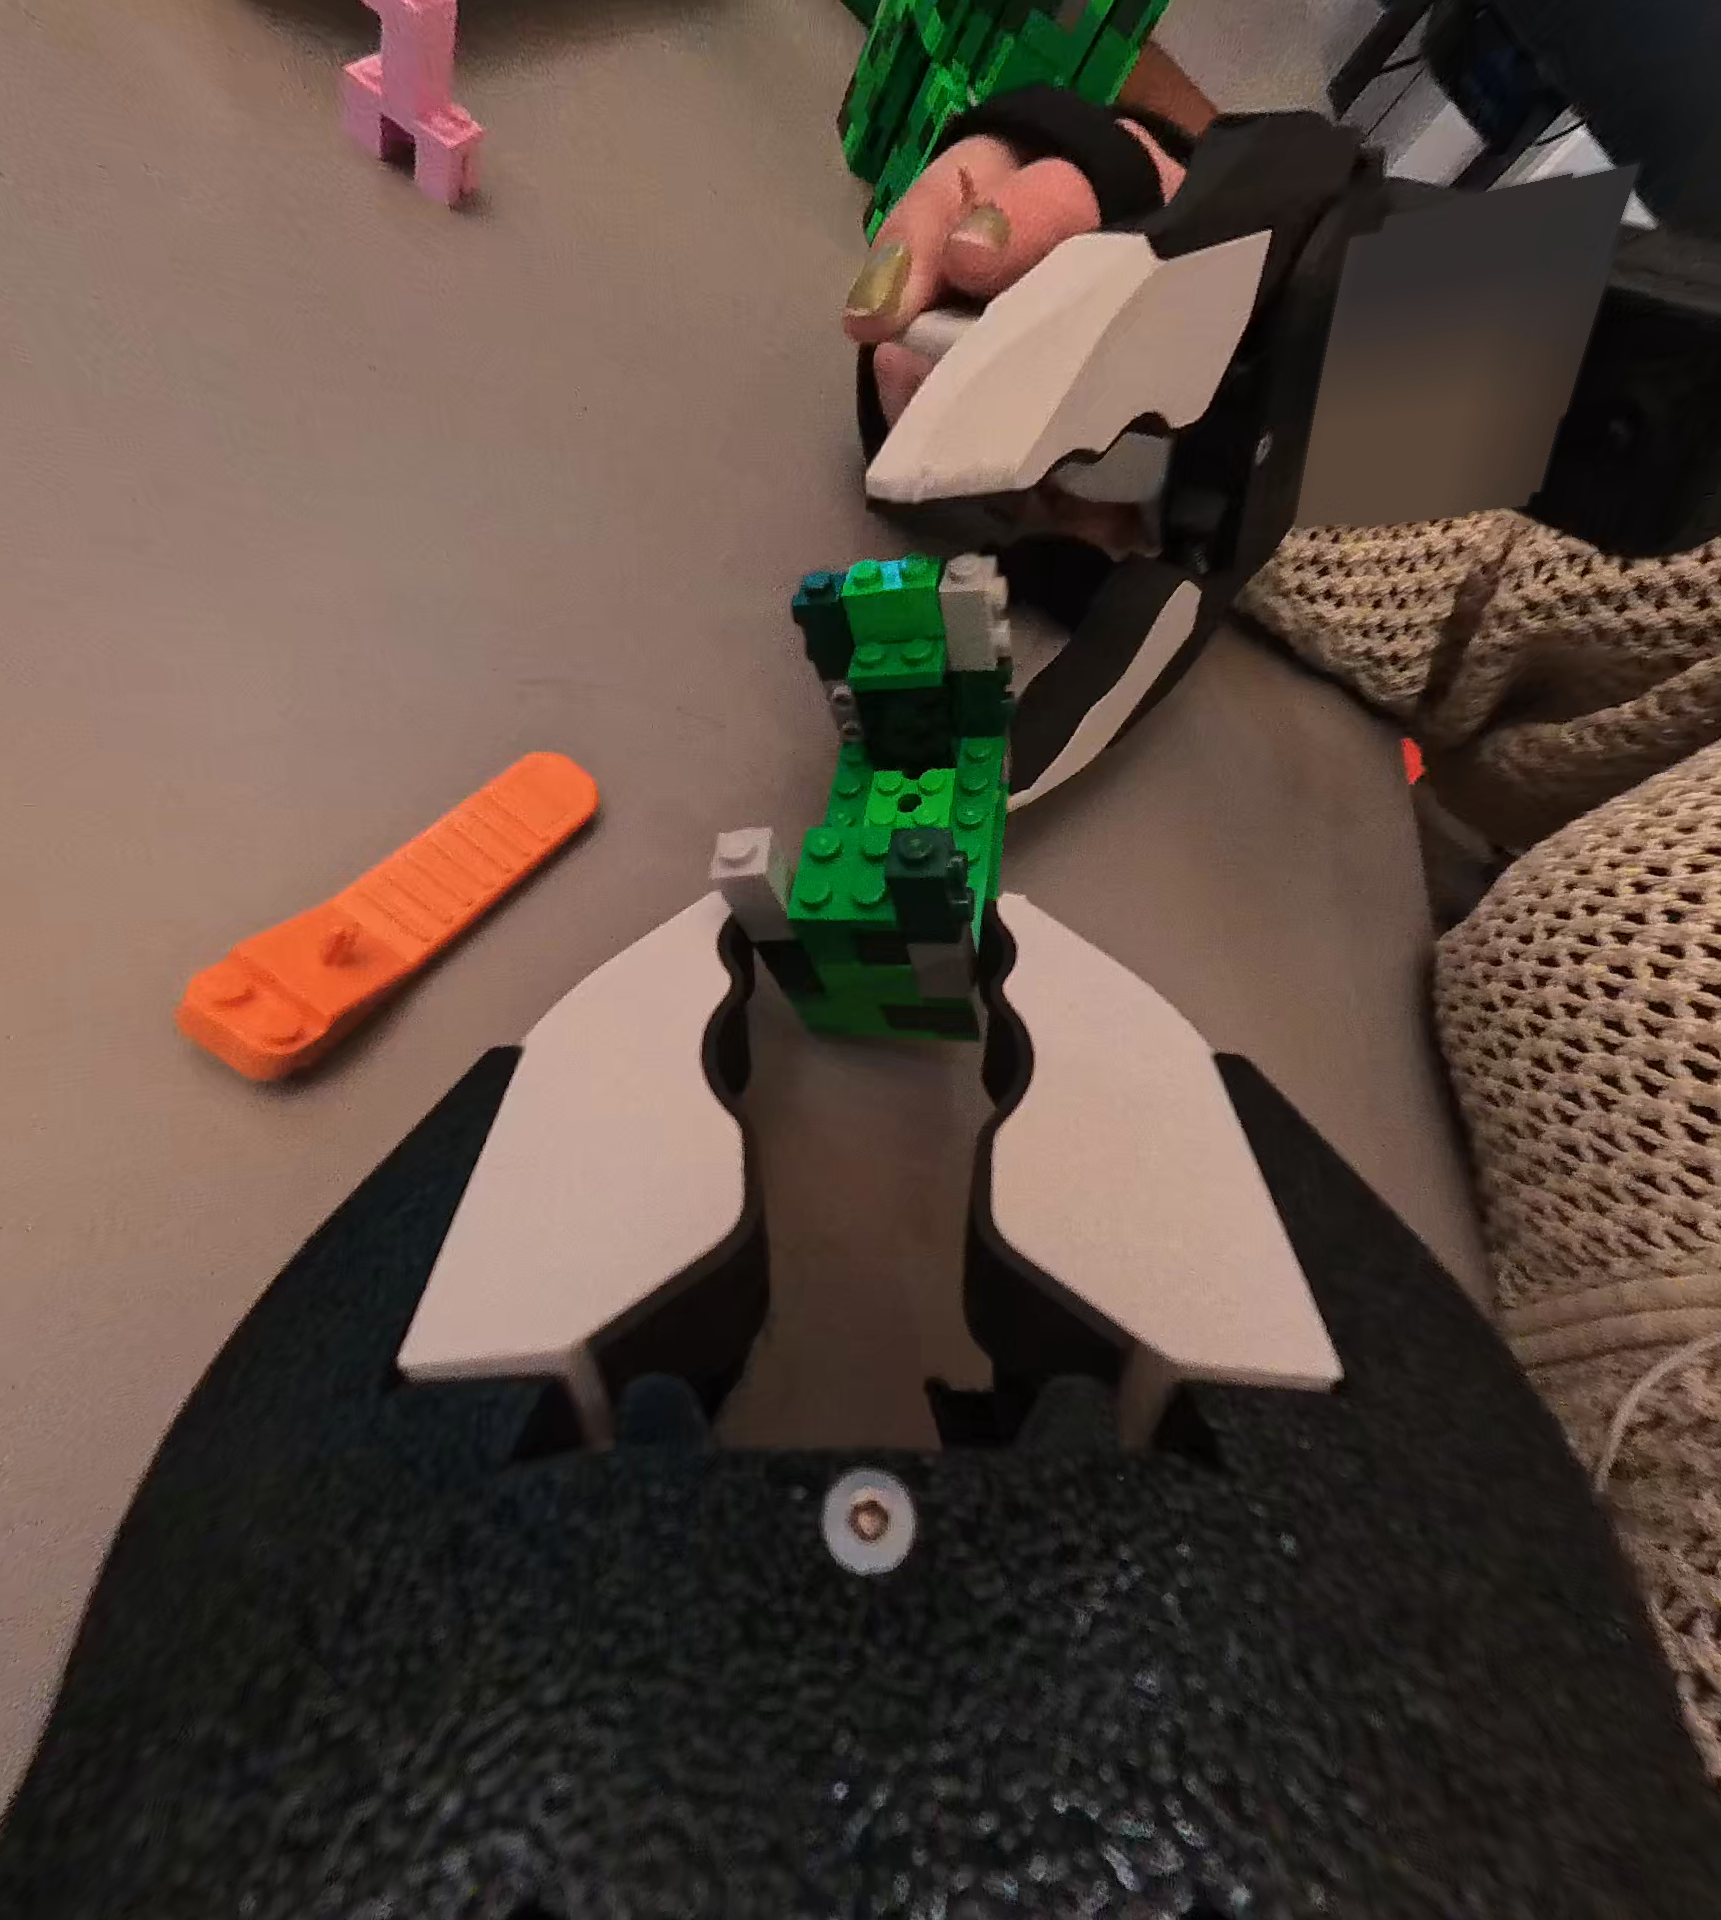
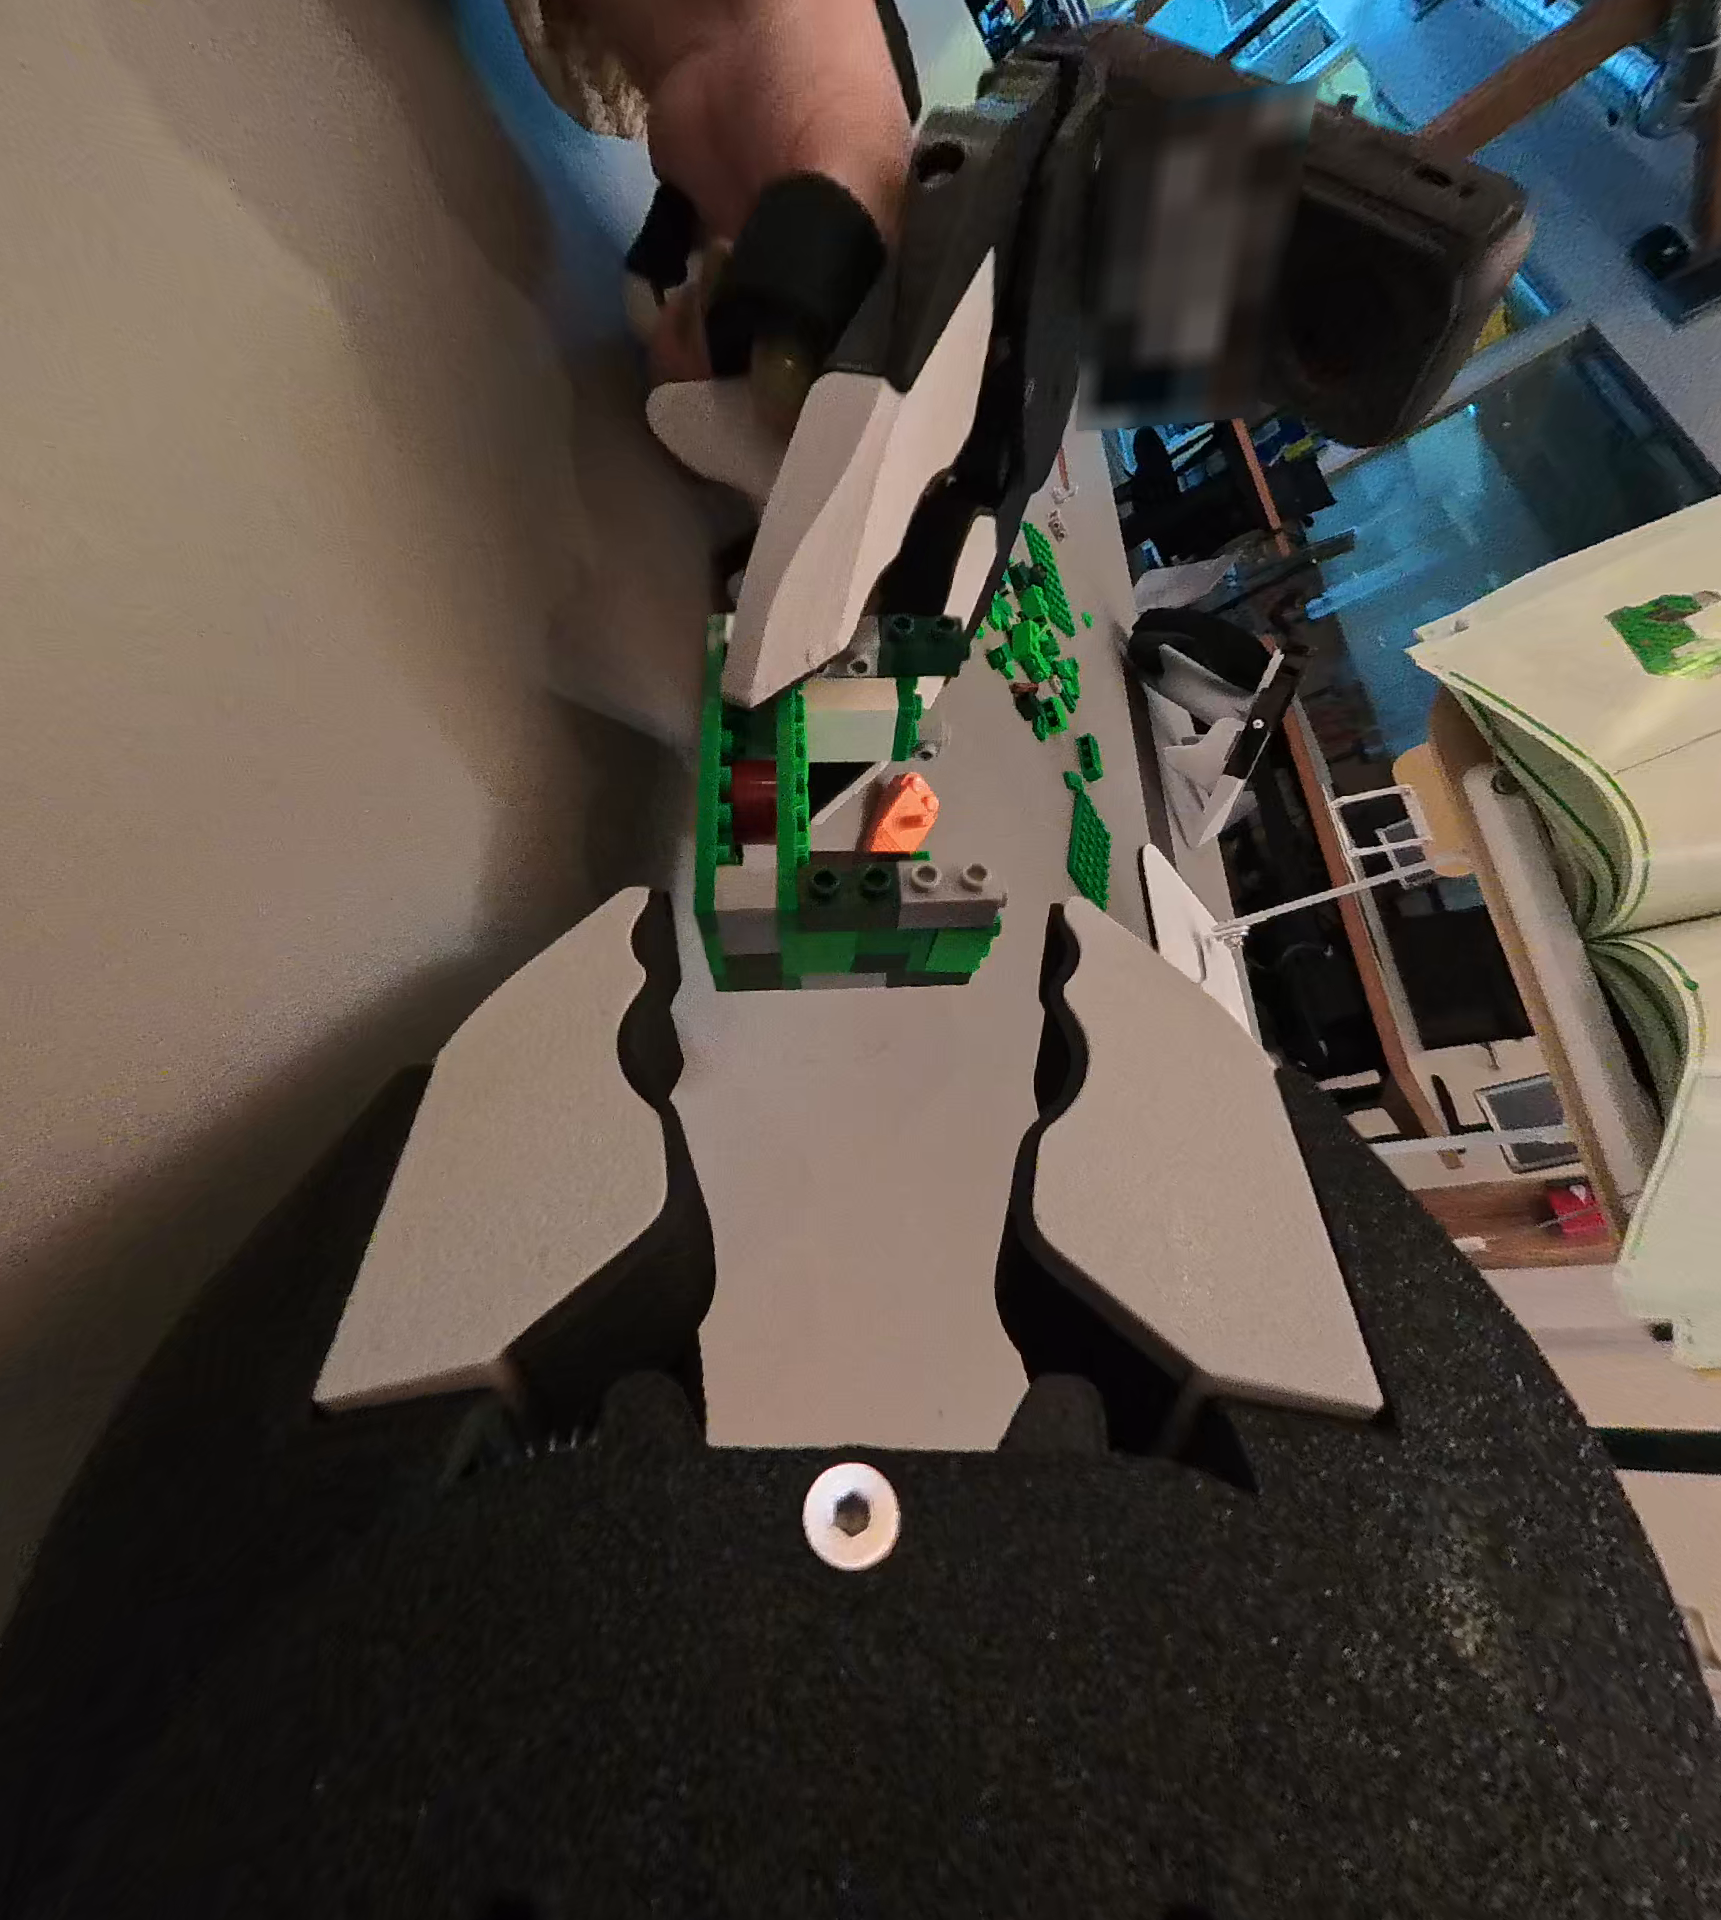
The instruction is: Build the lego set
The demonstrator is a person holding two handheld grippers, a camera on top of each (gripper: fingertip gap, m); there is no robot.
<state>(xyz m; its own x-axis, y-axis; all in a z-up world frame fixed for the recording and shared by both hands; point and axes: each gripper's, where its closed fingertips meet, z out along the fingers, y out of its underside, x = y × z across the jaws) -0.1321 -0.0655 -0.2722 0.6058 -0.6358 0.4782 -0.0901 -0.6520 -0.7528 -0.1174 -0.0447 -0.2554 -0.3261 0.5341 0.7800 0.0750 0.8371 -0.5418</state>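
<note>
Left gripper (image 1: 866,961) clamps green lego build (image 1: 887,831) | right gripper (image 2: 851,935) spread wide, build at fingertips

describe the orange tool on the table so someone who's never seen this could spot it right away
On the beige table, look left of the green lego build clamped in the left hand-held gripper. The orange tool lies flat there, by itself. It is a long, ribbed wedge with studs at its wide end, and the only orange item among green bricks and a pink model.

Pale grey fingers (image 1: 617,1132) on grainy black body, silver screw (image 1: 867,1523) (hex socket); beige open-knit sleeve (image 1: 1645,1039).
</note>
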